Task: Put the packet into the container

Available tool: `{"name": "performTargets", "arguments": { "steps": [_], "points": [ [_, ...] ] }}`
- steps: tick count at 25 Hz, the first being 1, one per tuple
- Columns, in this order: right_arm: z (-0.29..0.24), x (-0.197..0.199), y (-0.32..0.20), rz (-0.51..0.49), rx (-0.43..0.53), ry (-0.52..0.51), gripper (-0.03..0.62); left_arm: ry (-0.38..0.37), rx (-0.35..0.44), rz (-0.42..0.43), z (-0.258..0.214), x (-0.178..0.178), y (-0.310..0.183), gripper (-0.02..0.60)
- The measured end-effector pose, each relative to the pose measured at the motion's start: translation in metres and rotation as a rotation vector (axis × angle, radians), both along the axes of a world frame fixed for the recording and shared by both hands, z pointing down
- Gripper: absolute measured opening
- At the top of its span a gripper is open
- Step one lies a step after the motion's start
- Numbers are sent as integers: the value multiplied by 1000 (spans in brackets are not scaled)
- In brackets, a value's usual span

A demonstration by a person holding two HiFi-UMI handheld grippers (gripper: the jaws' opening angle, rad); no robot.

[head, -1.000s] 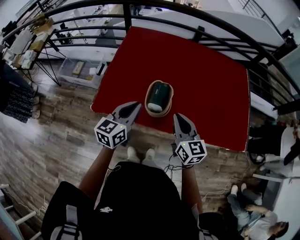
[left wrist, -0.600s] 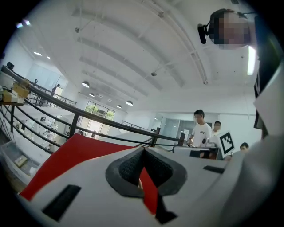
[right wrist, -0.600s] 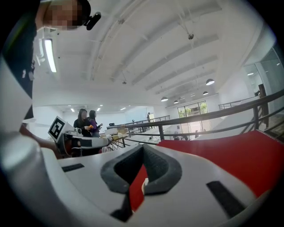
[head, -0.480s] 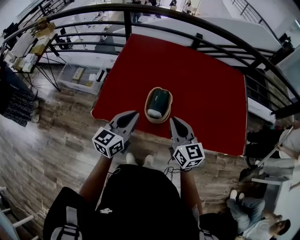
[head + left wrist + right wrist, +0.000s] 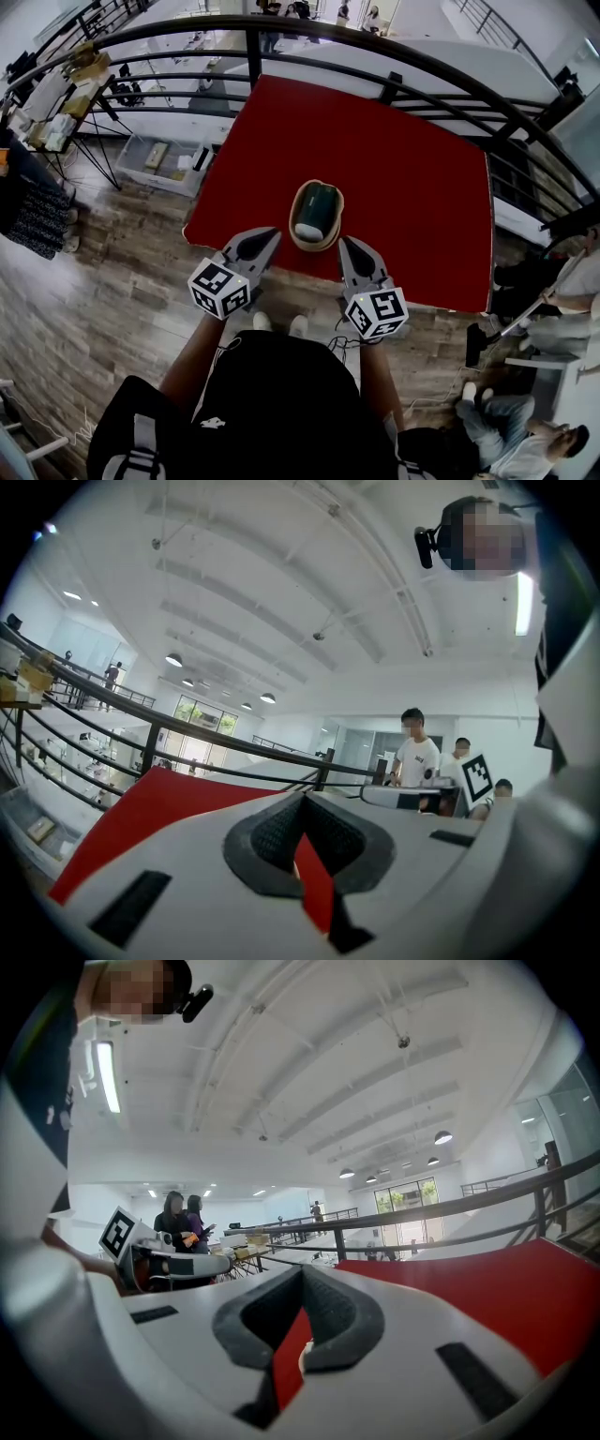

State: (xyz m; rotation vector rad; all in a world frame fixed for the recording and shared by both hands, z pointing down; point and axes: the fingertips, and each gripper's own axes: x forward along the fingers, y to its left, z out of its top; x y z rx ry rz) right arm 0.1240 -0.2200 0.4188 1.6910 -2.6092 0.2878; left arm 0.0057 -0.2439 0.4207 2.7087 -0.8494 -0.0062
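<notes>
Packet (image 5: 316, 208), dark green, white-ended, in tan container (image 5: 292, 221); left tool (image 5: 269, 234), right tool (image 5: 348, 244) closed, empty.

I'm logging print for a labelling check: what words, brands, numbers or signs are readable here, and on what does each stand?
No readable words or numbers anywhere.
Black-and-white square markers on the left cube and the right cube: coded patterns, not text.
On the dark green packet in the tan oval container: no print can be made out.
On the boxes on the floor beside the red table: too small to read.
</notes>
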Motion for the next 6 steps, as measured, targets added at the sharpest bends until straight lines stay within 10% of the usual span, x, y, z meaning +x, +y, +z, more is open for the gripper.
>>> {"name": "performTargets", "arguments": {
  "steps": [6],
  "points": [
    [0, 7, 1, 4, 4, -3, 21, 15, -8, 3, -1, 7, 1, 9]
  ]
}}
